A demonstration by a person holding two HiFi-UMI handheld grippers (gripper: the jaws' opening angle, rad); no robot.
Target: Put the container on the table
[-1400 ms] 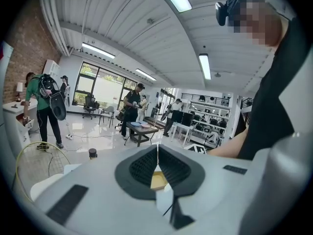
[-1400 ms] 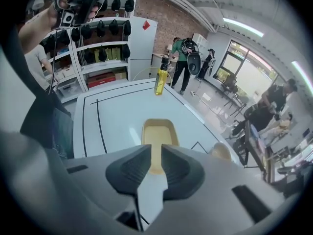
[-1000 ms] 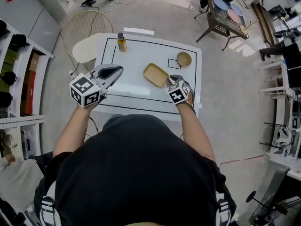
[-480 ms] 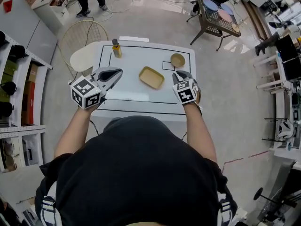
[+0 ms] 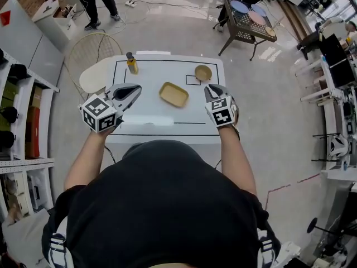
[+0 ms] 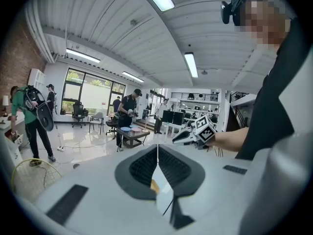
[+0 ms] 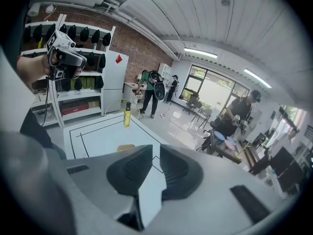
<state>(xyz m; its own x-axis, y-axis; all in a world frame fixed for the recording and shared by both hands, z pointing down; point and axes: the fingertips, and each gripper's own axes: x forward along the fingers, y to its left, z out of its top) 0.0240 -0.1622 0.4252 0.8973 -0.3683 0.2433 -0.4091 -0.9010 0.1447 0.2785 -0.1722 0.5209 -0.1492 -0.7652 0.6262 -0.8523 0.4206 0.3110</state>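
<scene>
Head view shows the yellow container lying flat in the middle of the white table. Nothing touches it. The left gripper is on its left side, with its tongs pressed together on nothing. The right gripper is on its right, its tongs a thin gap apart and empty. A bottle stands far left and a small bowl far right.
</scene>
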